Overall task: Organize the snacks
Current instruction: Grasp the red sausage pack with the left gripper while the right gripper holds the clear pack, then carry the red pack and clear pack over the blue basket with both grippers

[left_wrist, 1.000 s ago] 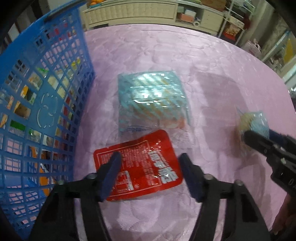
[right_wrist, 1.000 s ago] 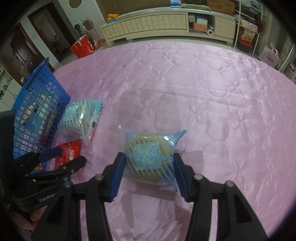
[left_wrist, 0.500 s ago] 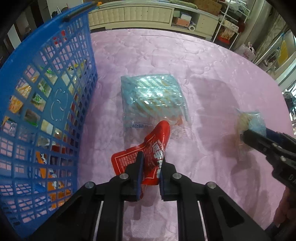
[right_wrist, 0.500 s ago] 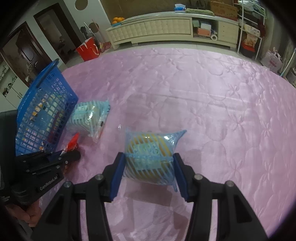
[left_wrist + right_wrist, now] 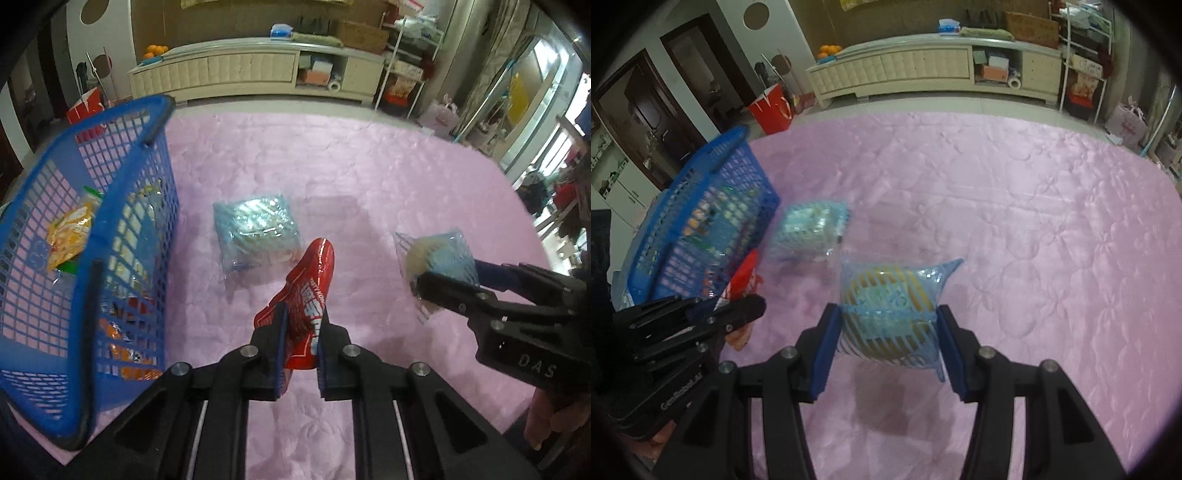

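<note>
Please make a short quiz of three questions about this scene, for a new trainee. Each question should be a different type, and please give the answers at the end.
1. True or false: the left gripper is shut on the red snack packet.
2. Multiple choice: the right gripper holds
A. a blue-striped clear bag with a yellow snack
B. a metal can
C. nothing
3. Short answer: which loose snack lies on the pink cloth in neither gripper, and what container stands beside it?

Key
1. True; its fingers pinch the packet.
2. A, the blue-striped bag.
3. The flat blue-striped packet, beside the blue basket.
</note>
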Motion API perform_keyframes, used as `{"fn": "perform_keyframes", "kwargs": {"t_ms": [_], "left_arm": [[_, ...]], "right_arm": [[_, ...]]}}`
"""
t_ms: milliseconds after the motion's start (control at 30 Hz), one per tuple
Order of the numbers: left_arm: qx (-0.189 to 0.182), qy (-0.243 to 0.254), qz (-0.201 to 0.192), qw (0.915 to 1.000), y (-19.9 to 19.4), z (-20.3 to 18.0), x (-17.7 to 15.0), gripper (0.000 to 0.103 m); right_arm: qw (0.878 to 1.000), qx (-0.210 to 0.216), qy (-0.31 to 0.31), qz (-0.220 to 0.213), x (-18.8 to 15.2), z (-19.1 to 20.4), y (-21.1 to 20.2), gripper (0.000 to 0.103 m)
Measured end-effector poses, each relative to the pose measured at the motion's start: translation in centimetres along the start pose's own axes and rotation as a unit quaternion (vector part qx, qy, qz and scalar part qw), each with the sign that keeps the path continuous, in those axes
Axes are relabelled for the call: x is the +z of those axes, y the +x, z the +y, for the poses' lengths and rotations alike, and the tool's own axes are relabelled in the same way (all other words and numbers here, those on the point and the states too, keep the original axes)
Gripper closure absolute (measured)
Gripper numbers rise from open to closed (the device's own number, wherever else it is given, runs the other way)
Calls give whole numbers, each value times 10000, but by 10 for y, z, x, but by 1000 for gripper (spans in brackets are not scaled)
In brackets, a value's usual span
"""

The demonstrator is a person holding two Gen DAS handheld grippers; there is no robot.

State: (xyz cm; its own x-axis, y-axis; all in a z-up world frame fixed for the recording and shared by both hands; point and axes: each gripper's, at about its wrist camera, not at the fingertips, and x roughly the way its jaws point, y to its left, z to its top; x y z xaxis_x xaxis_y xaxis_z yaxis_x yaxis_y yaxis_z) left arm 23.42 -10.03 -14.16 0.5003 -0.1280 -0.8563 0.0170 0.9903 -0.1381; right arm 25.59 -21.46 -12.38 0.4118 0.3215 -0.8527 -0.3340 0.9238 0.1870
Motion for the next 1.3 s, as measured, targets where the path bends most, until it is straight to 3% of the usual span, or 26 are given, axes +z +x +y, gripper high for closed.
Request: {"fn": "perform_keyframes", "kwargs": {"t_ms": [333,733,1100,1300], "left_arm": [[-387,33,-483,9981,-64,32,-2,91],[-446,40,-955,9944,-117,69,5,91],[-335,56,-1226,9919,-149,122,0,91],[-278,-134,-1103,9934,-142,157,-1,91]], "right_arm": [[9992,-136,-200,-306,-3,49,-54,46],[9969,-60,-465,-632,10,107,-82,46],[9942,214,-805,-686,28,169,-65,46],[9941,342,-874,-546,34,190,-45,46]]}}
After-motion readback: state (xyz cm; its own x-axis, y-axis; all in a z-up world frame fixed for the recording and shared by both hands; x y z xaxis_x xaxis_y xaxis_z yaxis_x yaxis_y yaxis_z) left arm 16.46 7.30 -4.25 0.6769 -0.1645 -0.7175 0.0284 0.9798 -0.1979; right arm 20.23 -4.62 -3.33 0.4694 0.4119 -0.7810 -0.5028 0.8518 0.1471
